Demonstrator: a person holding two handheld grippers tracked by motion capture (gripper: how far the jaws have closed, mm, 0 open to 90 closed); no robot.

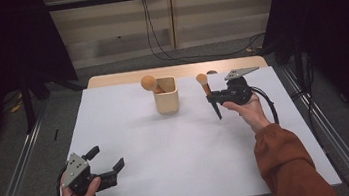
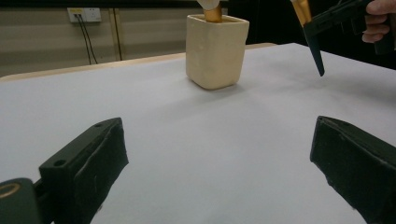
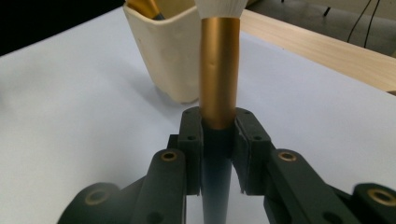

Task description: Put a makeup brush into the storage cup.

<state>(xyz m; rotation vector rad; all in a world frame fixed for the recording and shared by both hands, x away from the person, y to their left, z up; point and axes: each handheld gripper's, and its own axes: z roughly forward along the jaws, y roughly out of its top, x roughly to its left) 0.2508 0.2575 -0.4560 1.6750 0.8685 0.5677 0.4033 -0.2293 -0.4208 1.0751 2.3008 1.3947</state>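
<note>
Makeup brush point(image 1: 207, 93) clamped in my right gripper point(image 1: 218, 95), bristles up, dark pointed handle tilting down above the white table point(image 1: 179, 153), not touching it, right of the cream holder point(image 1: 166, 99). Second brush point(image 1: 151, 84) stands in that holder. My left gripper point(image 1: 103, 161) sits near the table's front-left corner, jaws wide apart, holding nothing.

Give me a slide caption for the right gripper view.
Right gripper clamps a gold-and-black brush upright, near the cream cup.
</note>
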